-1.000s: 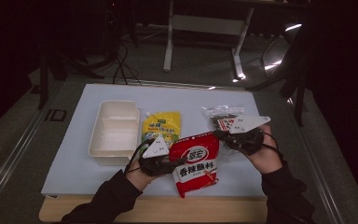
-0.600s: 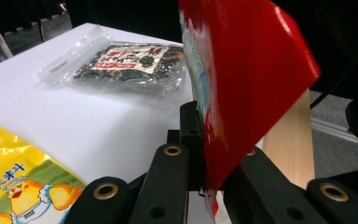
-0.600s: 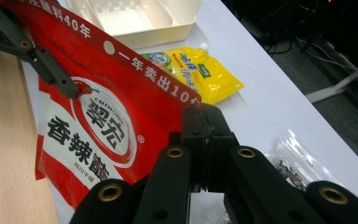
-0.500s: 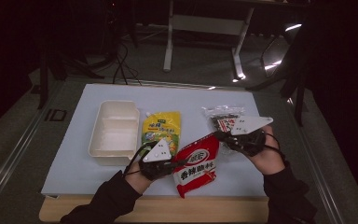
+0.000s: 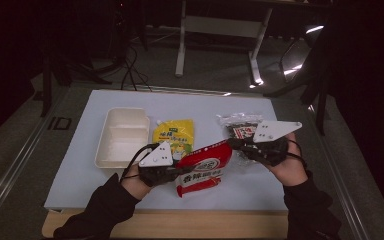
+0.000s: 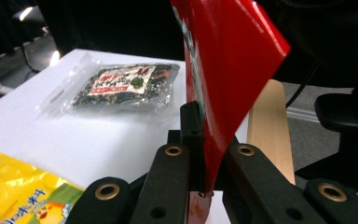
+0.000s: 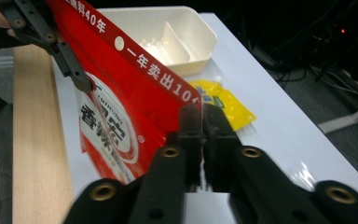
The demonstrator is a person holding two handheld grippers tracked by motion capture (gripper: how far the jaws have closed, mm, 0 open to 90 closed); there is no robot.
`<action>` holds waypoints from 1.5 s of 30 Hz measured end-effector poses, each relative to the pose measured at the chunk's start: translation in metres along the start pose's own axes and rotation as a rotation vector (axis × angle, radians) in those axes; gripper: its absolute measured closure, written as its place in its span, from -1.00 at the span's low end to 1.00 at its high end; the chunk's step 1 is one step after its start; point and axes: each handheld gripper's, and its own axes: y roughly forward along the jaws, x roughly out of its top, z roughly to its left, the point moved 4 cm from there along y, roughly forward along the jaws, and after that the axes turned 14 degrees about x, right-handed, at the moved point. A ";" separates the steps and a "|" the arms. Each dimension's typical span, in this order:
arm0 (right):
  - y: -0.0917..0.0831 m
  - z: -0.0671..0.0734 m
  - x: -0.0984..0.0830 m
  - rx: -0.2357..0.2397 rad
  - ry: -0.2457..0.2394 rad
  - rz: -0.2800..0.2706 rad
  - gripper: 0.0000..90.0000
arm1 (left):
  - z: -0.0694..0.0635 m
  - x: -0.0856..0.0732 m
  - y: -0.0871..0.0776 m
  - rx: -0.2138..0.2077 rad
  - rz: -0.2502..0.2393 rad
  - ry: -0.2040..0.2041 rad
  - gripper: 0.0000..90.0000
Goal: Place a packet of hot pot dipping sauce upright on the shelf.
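A red seasoning packet (image 5: 202, 167) with white print hangs tilted above the white mat between my two grippers. My left gripper (image 5: 181, 170) is shut on its left edge, and the red film (image 6: 223, 60) stands pinched between the jaws of that gripper (image 6: 205, 135). My right gripper (image 5: 232, 144) is at the packet's upper right corner. Its jaws (image 7: 201, 112) have just been opening: a narrow slit shows between them with no red inside. The packet's corner (image 7: 121, 93) ends right at their tips.
A white two-compartment tray (image 5: 122, 135) lies at the left of the mat. A yellow pouch (image 5: 175, 137) lies beside it. A clear bag of dark dried bits (image 5: 237, 127) lies under the right hand. A wooden table edge (image 5: 180, 227) runs along the front.
My left hand has risen a little, carrying the red packet's left edge up off the mat, so the packet now sits higher and more tilted. The right hand has stayed put.
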 end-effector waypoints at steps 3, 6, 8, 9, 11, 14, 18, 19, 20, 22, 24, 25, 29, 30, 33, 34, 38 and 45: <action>0.004 0.000 0.000 0.035 0.013 -0.006 0.55 | 0.003 0.006 -0.006 -0.025 -0.039 0.016 1.00; 0.009 0.001 -0.002 0.082 0.031 -0.029 0.43 | 0.005 0.012 -0.011 -0.033 -0.060 0.045 1.00; 0.010 0.000 -0.003 0.102 0.040 -0.041 0.42 | 0.006 0.013 -0.013 -0.042 -0.064 0.043 1.00; 0.010 0.000 -0.004 0.115 0.047 -0.054 0.41 | 0.007 0.012 -0.013 -0.039 -0.067 0.046 1.00; 0.012 -0.002 -0.006 0.129 0.056 -0.044 0.31 | 0.008 0.013 -0.015 -0.053 -0.085 0.039 1.00; 0.019 -0.003 -0.010 0.160 0.076 -0.023 0.24 | 0.009 0.015 -0.016 -0.041 -0.099 0.045 1.00; 0.030 -0.001 -0.013 0.214 0.081 -0.005 0.30 | 0.011 0.017 -0.018 -0.029 -0.118 0.038 1.00; 0.032 0.000 -0.013 0.221 0.076 0.003 0.32 | 0.012 0.018 -0.018 -0.023 -0.119 0.037 1.00; 0.033 0.001 -0.013 0.218 0.070 0.010 0.35 | 0.012 0.018 -0.018 -0.020 -0.118 0.038 1.00; 0.035 0.001 -0.013 0.221 0.064 0.020 0.47 | 0.013 0.018 -0.019 -0.012 -0.119 0.029 1.00; 0.035 0.002 -0.013 0.236 0.064 0.031 0.54 | 0.014 0.018 -0.020 0.002 -0.121 0.028 1.00; 0.036 0.002 -0.014 0.235 0.061 0.041 0.55 | 0.014 0.018 -0.020 0.000 -0.120 0.025 1.00; 0.039 0.004 -0.013 0.243 0.053 0.057 0.66 | 0.015 0.018 -0.020 0.004 -0.119 0.021 1.00; 0.040 0.004 -0.013 0.255 0.050 0.064 0.72 | 0.016 0.017 -0.020 0.009 -0.115 0.005 1.00; 0.042 0.007 -0.013 0.283 0.041 0.091 0.99 | 0.019 0.016 -0.019 0.017 -0.106 -0.003 1.00; 0.043 0.007 -0.014 0.287 0.034 0.102 0.99 | 0.020 0.015 -0.019 0.016 -0.104 -0.007 1.00; 0.045 0.007 -0.013 0.277 0.032 0.113 1.00 | 0.023 0.013 -0.018 0.019 -0.096 -0.030 1.00; 0.044 0.003 -0.010 0.276 0.049 0.111 1.00 | 0.025 0.010 -0.018 0.021 -0.097 -0.061 0.95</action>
